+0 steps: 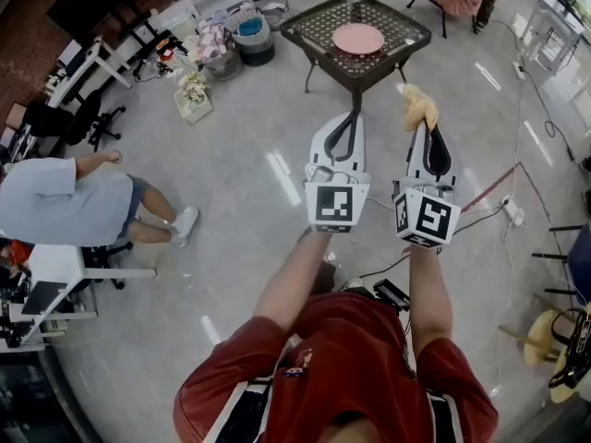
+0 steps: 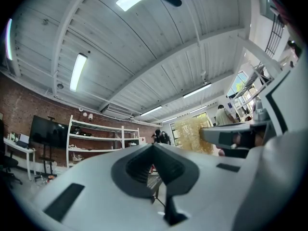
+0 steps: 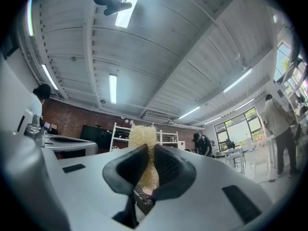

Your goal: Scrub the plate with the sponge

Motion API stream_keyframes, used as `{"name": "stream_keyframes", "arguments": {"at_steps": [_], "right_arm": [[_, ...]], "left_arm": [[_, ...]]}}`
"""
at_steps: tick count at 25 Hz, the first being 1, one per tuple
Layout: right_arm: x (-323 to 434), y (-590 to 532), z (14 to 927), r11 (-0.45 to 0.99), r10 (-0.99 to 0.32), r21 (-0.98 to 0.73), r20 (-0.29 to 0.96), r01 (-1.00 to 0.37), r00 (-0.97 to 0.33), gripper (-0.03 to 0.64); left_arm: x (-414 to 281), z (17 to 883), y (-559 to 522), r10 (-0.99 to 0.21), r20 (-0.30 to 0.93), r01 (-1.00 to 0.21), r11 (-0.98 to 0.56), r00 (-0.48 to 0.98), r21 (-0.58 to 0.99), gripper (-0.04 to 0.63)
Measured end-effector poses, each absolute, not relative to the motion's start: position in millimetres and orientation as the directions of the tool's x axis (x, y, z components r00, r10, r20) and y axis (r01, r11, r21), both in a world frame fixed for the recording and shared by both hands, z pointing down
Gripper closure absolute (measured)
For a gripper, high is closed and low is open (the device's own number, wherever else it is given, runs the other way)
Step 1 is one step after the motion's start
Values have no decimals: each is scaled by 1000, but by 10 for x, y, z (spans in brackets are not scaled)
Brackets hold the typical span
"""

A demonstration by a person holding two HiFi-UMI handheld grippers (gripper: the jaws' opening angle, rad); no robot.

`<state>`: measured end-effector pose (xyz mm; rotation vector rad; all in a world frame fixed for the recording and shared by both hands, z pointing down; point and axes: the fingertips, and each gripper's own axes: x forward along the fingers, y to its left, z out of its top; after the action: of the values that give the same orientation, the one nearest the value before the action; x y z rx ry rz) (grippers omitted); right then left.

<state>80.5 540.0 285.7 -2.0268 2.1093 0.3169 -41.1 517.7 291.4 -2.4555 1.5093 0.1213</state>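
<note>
Right gripper (image 1: 420, 129) jaws clamp sponge (image 1: 418, 106); left gripper (image 1: 354, 118) jaws together, empty. Plate (image 1: 358, 38) centred on bench (image 1: 312, 29) ahead, open floor (image 1: 245, 146) between.

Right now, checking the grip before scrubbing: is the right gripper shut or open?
Shut on the sponge: the right gripper pinches it between its jaws, its top poking out past them.

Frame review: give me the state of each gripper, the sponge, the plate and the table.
Left gripper: shut, empty, in the air short of the table.
Right gripper: shut on the sponge, in the air beside the left one.
Sponge: yellow, clamped, sticking out past the tips, not on the plate.
Plate: pink, flat on the table, nothing on it, untouched.
Table: standing, plate on top.
</note>
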Motion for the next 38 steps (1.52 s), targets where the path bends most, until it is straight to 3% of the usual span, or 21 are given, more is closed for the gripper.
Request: {"name": "stream_keyframes", "arguments": {"at_steps": [15,27,38], "right_arm": [[899,4158,2952,25,-961,24,-275,-999,-31,571],[631,2655,2807,-8,-965,37,-261,-999,-2,571],[527,1945,2841,-34,-964,30,-263,-999,24,571]], "left_arm": [[-310,2970,3876,-847,-229,-877,-456,480,-152,583],[-548,2941,2323,-839,-206,-863,-479,504,-161,583],[-712,2946,1582,-841,-212,-868,-485,497,-110,583]]}}
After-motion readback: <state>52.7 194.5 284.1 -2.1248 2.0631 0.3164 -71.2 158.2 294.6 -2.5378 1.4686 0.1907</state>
